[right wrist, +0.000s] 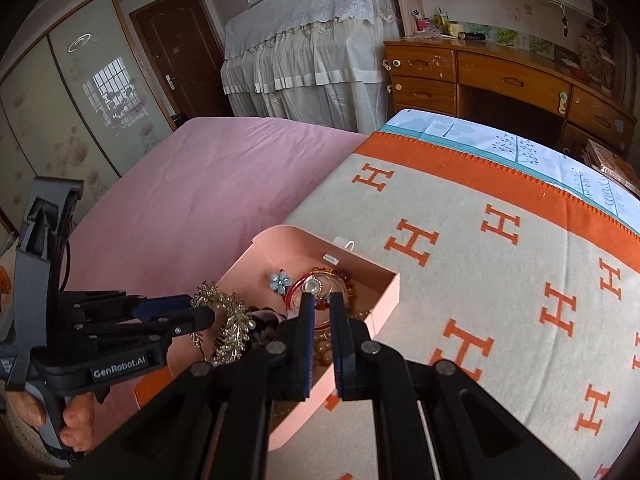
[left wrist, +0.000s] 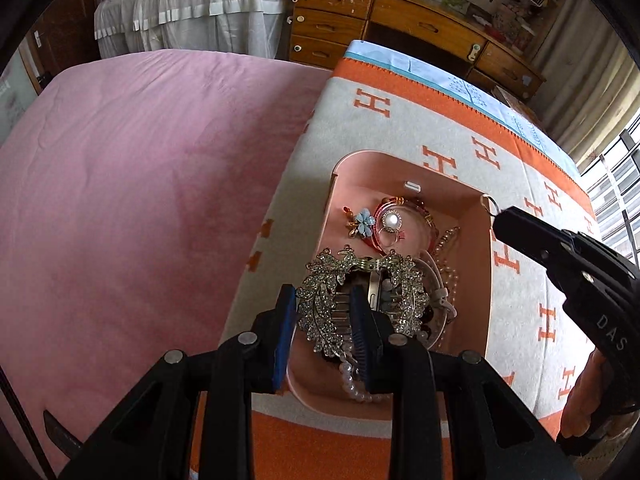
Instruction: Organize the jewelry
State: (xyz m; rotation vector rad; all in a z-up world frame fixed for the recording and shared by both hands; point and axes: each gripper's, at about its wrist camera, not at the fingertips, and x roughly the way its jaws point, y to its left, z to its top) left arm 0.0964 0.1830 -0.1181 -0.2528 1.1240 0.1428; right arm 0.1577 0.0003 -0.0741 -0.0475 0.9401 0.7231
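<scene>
A pink jewelry box sits open on the H-patterned blanket. My left gripper is shut on one wing of a rhinestone leaf hair claw, holding it over the box. Inside lie a blue flower brooch, a pearl ring, red bangles, beads and a pearl strand. My right gripper hovers over the box above the ring, jaws a narrow gap apart and empty; in the left wrist view only its tip shows by a gold ring.
The grey and orange blanket covers the right side of the bed; a pink sheet covers the left. A wooden desk with drawers and a white-draped piece of furniture stand beyond the bed.
</scene>
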